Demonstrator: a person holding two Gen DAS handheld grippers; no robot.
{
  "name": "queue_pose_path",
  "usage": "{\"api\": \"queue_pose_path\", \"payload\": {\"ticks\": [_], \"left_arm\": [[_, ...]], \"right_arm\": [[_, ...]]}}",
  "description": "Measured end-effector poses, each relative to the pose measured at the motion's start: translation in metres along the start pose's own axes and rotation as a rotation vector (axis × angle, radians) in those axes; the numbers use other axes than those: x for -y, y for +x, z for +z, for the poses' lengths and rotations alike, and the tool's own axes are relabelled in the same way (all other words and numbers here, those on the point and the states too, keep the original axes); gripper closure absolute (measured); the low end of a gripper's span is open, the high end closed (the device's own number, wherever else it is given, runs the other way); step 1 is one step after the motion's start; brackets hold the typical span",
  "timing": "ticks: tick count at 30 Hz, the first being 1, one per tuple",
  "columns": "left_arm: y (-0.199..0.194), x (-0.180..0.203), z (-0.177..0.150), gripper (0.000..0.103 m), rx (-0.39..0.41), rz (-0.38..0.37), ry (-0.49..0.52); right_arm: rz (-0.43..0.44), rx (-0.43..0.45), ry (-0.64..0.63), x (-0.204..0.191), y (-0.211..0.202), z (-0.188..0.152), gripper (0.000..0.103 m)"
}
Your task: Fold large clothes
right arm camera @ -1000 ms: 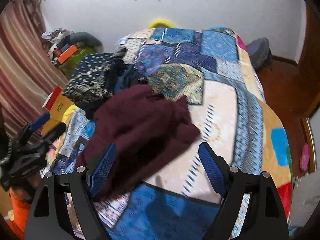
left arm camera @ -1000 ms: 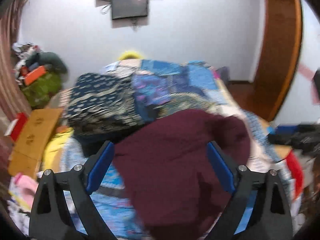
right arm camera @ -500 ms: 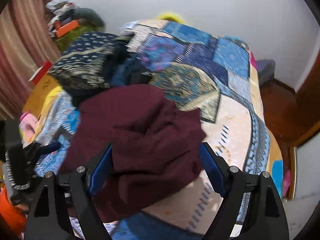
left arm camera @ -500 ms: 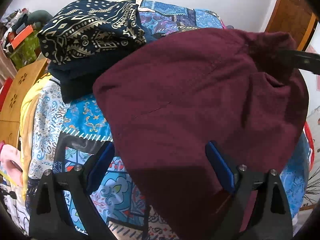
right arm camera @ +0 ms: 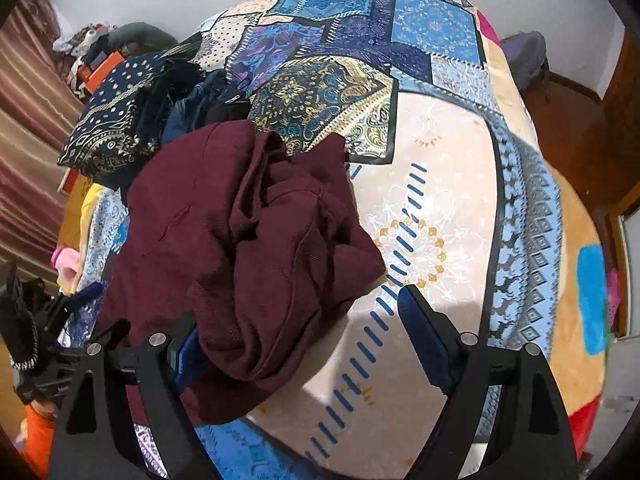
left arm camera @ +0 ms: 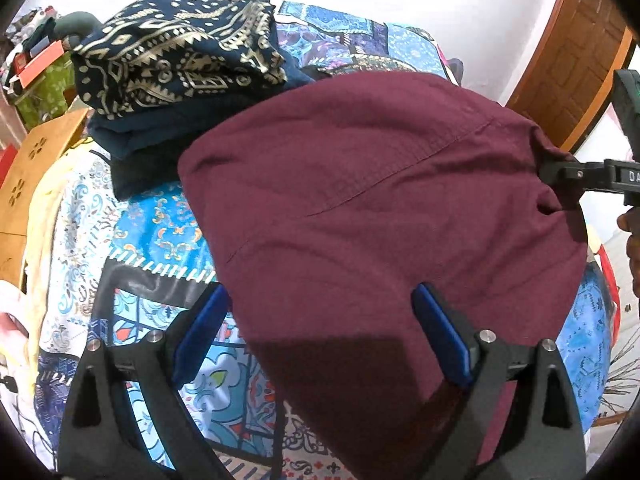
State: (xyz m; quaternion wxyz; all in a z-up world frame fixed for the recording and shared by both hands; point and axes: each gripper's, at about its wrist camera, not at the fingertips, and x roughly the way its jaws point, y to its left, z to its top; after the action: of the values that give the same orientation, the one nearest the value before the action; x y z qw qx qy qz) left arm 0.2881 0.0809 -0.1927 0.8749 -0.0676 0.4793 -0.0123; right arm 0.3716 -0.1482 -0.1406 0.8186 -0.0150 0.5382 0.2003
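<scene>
The left black two-finger gripper with blue pads (left arm camera: 320, 336) points steeply downward, its jaws standing wide apart and its pads (left arm camera: 200, 332) pressing on nothing. From the right wrist view it appears again at the left edge (right arm camera: 76, 300), blue fingertip forward, with a patch of orange sleeve (right arm camera: 38, 432) below it. The right black two-finger gripper with blue pads (right arm camera: 296, 340) also tilts steeply down, jaws spread wide (its left pad is partly hidden). In the left wrist view its black body reaches in from the right edge (left arm camera: 576, 174), with part of a hand (left arm camera: 630, 240) behind it.
</scene>
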Motion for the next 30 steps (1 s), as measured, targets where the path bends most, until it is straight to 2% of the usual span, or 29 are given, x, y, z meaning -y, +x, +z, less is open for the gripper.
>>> {"api": "queue_pose_path", "payload": {"ticks": [5,8,11,16,18,19,21,23,26,30], "left_arm": [[-0.019,-0.023,0.009,0.009,0.056,0.051,-0.074],[-0.025,-0.051,0.015,0.009,0.07,0.037,-0.187],[-0.013,-0.075,0.015,0.009,0.018,0.015,-0.298],[0.025,-0.09,0.004,0.009,-0.107,-0.115,-0.427],[0.035,-0.09,0.0,0.009,-0.128,-0.165,-0.463],[0.039,-0.091,0.0,0.009,-0.135,-0.197,-0.486],[0.05,-0.093,0.0,0.009,-0.16,-0.272,-0.542],[0.063,-0.094,0.001,0.009,-0.189,-0.341,-0.593],[0.081,-0.09,0.001,0.009,-0.227,-0.418,-0.638],[0.092,-0.086,0.003,0.007,-0.231,-0.447,-0.664]], "right_arm": [[-0.012,0.027,-0.056,-0.016,-0.021,0.008,0.018],[0.054,0.027,-0.04,-0.015,-0.027,0.017,0.018],[0.126,0.017,0.009,-0.01,-0.025,0.027,0.018],[0.181,-0.085,0.056,0.003,0.007,0.035,0.018],[0.202,-0.121,0.08,0.011,0.019,0.035,0.017],[0.209,-0.137,0.091,0.016,0.025,0.035,0.014],[0.212,-0.154,0.091,0.024,0.034,0.034,0.0],[0.232,-0.163,0.077,0.027,0.04,0.032,0.0],[0.319,-0.202,0.109,0.033,0.05,0.032,0.0],[0.372,-0.213,0.123,0.031,0.057,0.032,0.0]]}}
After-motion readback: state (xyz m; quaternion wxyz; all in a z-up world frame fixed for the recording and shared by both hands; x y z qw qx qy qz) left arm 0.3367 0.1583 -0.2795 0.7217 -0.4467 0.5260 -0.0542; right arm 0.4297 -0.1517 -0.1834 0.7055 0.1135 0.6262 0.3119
